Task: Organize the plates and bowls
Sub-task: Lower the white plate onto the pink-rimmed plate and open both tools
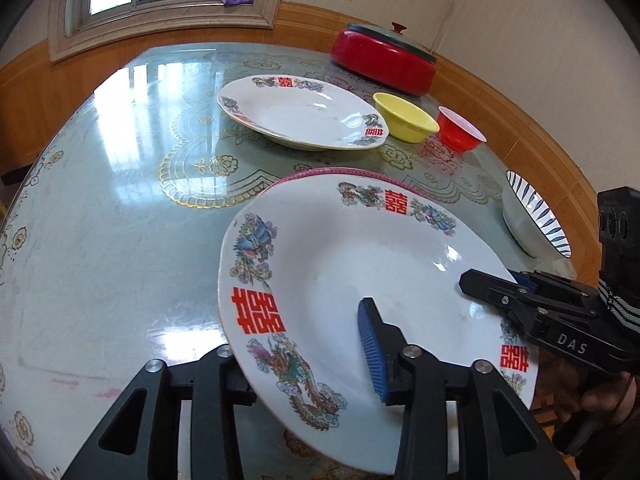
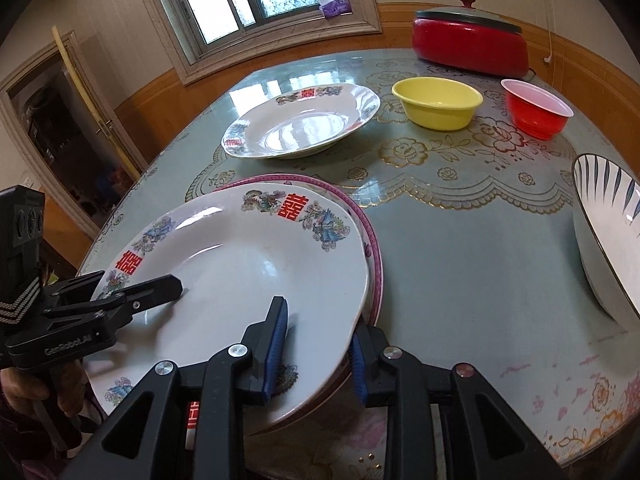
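With the decorated white plate (image 2: pixel 248 280) low in frame atop the pink-rimmed plate (image 2: pixel 374 248), the left gripper (image 2: pixel 176 286) straddles its left rim loosely, so the right gripper (image 2: pixel 316 348), clamped on the near rim, should release only once it nests flat.

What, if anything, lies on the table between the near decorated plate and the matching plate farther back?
Nothing visible: only bare tablecloth separates the near plate from the matching plate. The yellow bowl sits right of that path.
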`<action>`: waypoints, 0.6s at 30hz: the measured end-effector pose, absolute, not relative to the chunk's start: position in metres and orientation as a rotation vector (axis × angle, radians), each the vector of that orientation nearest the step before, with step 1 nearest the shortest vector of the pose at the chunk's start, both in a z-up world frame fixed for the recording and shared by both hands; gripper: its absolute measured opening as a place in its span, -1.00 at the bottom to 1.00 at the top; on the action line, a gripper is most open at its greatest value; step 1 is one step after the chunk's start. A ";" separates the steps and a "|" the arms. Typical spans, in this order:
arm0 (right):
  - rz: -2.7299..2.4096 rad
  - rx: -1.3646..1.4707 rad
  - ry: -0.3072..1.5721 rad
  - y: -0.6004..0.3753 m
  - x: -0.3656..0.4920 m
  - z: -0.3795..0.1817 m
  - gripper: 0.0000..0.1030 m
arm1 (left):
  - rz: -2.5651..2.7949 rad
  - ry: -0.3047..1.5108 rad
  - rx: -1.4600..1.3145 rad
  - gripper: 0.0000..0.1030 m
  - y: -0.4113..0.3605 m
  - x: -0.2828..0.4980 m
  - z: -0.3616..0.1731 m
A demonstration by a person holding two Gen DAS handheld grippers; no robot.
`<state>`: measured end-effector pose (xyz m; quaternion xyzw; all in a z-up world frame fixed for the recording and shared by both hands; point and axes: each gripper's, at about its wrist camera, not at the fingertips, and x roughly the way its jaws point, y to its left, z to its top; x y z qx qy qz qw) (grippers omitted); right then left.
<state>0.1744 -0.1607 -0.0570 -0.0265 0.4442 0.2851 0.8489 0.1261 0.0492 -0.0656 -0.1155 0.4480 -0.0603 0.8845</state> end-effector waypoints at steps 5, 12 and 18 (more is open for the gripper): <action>0.608 -0.070 0.909 -0.159 0.176 -0.058 -0.44 | -0.136 0.962 -0.224 0.00 0.043 0.129 -0.065; 0.610 -0.084 0.892 -0.159 0.177 -0.058 -0.44 | -0.175 1.006 -0.174 0.19 0.033 0.125 -0.062; 0.612 -0.093 0.886 -0.160 0.177 -0.058 -0.44 | -0.184 0.999 -0.158 0.24 0.035 0.115 -0.058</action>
